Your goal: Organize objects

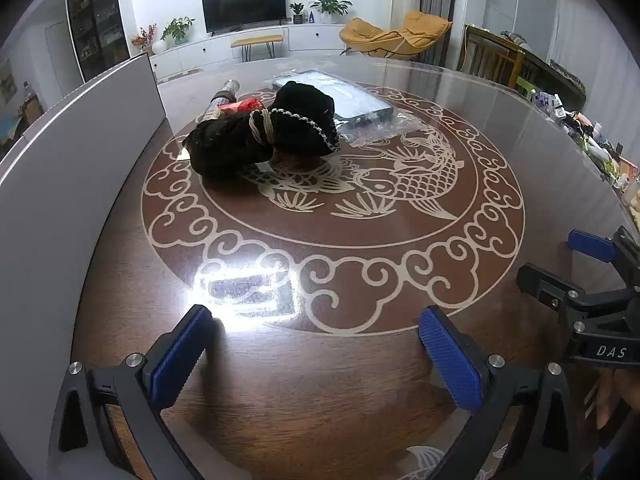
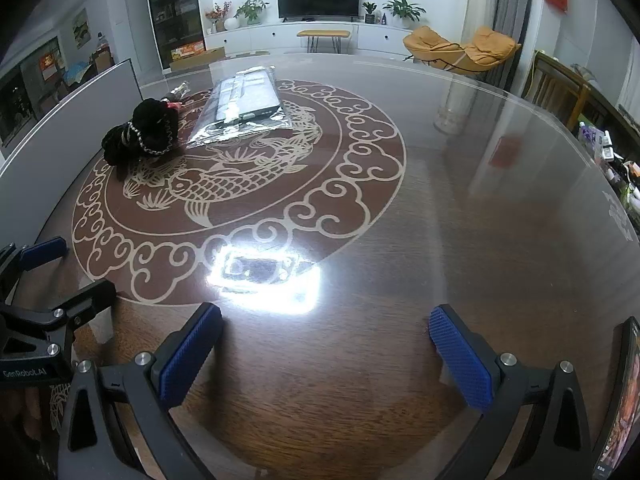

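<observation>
Nearest, the left claw [image 1: 316, 356] hangs spread wide over bare counter [image 1: 360, 392], nothing between its blue pads; the right claw [image 2: 326, 354] is spread and empty too. Their housings read "DAS" and "GenRobot.AI". The glossy top throws a hard glare, which could hide an edge on approach. Farther off, well apart from both claws, lies the black pouch [image 1: 264, 136] with its cord, a red item [image 1: 244, 105] and a bottle [image 1: 224, 94] just behind it, then the plastic-wrapped flat box [image 1: 340, 94]. Soft cloth may bunch and slip; the slick wrap may slide on glass.
</observation>
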Motion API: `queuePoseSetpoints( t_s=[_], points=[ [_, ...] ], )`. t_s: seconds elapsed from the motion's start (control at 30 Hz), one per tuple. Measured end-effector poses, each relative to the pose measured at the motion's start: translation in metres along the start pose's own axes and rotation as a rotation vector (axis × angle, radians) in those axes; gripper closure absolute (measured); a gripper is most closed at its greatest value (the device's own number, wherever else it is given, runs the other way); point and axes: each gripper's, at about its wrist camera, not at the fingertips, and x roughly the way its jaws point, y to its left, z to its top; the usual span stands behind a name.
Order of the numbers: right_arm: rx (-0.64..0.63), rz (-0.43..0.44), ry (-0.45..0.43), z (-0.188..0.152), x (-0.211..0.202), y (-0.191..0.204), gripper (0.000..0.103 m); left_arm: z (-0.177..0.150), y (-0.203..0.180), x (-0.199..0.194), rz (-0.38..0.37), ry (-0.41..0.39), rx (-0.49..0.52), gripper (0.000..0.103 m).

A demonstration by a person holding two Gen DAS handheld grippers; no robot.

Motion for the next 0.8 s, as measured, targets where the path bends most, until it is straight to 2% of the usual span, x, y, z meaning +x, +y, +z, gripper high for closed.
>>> queuePoseSetpoints(
  t_s=[0.8],
  points=[
    [0.007, -0.006, 0.0, -0.0002, -0.0018, -0.0009, 0.0, -0.0005, -0.0001, -0.0005, -0.001, 0.0, 0.0, 0.0]
  ],
)
